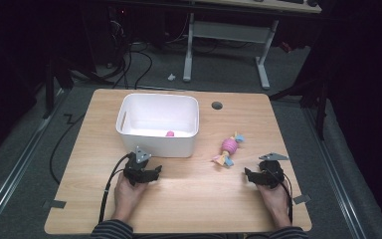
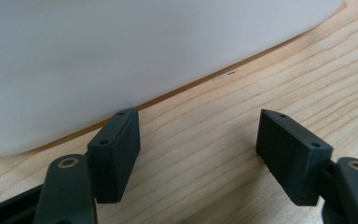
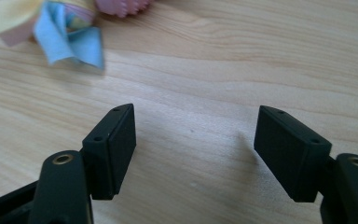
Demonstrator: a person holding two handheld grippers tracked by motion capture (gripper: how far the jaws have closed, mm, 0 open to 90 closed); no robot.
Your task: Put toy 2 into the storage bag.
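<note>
Both jaw pairs spread apart, gripping nothing. Your left gripper (image 1: 146, 172) low over table (image 1: 194, 199), just near of white bin (image 1: 158, 123). Your right gripper (image 1: 256, 175) near right, apart from pink toy (image 1: 229, 148) with ribbon tails beyond it. Small pink item (image 1: 170, 133) inside bin.

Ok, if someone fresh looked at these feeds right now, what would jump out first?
Probably the white bin at the table's far left, with a small pink thing inside. Next, the pink toy with ribbon ends lying on the bare wood right of it. Both the left gripper and right gripper sit open near the front edge.
</note>
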